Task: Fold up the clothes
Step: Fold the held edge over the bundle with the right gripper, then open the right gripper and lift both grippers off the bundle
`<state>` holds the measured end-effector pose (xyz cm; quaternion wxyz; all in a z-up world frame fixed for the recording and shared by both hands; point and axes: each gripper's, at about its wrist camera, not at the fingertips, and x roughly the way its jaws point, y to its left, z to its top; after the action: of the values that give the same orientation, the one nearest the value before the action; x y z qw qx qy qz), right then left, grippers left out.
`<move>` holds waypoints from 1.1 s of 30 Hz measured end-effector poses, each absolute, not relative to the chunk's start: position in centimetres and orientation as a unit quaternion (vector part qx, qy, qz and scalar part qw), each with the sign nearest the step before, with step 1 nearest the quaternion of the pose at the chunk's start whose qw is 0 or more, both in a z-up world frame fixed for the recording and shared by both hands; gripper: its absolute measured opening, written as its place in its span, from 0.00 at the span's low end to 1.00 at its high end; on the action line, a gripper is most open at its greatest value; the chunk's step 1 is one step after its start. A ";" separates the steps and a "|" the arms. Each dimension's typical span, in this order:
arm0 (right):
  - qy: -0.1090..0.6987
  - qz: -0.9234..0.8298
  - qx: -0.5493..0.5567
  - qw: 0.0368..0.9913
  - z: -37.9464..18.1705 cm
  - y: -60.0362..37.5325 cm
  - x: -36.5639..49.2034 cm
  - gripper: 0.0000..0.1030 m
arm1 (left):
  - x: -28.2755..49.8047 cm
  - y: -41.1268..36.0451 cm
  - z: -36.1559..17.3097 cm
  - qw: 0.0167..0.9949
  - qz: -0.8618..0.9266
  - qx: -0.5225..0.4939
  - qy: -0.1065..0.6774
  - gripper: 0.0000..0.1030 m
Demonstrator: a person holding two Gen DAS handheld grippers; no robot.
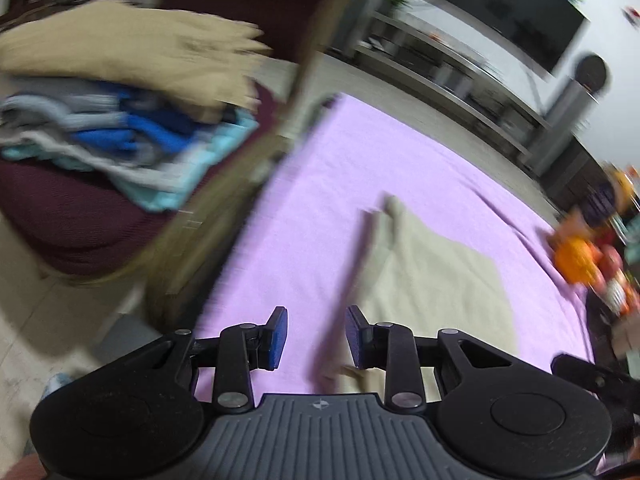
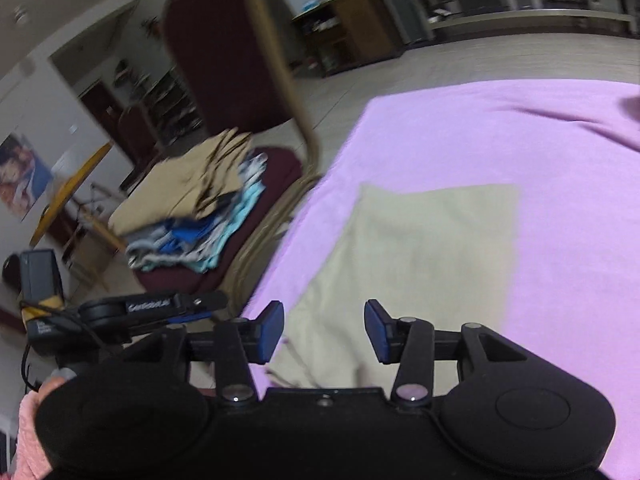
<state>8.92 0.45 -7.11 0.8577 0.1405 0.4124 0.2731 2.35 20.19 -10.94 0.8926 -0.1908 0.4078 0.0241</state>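
Note:
A beige garment (image 1: 432,280) lies folded flat on the pink table cover (image 1: 340,168); it also shows in the right wrist view (image 2: 420,264) on the cover (image 2: 560,160). My left gripper (image 1: 317,336) is open and empty, hovering over the garment's near left edge. My right gripper (image 2: 324,330) is open and empty above the garment's near end. The left gripper's body (image 2: 152,312) shows at the left of the right wrist view. Both views are motion-blurred.
A maroon chair (image 1: 80,216) left of the table holds a stack of folded clothes (image 1: 120,128), also in the right wrist view (image 2: 192,216). Orange toys (image 1: 584,256) sit at the table's right edge. Shelving (image 1: 460,80) stands beyond.

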 end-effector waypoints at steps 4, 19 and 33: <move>0.415 0.260 0.091 0.867 -9.2 -0.8 8.5 0.16 | 4.2 16.2 -12.4 0.888 -0.008 -0.140 0.438 0.27; 0.424 0.258 -0.009 0.868 -10.5 -1.9 7.9 0.19 | 2.4 14.6 -13.4 0.884 0.039 -0.045 0.465 0.22; 0.300 0.294 0.051 0.906 -3.8 -4.0 16.4 0.17 | 11.2 8.7 -9.8 0.918 -0.120 -0.027 0.378 0.23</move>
<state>16.37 -4.02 -3.79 0.9061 0.0507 0.3000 0.2938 11.22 8.65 -9.75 0.9176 -0.0269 0.3779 -0.1204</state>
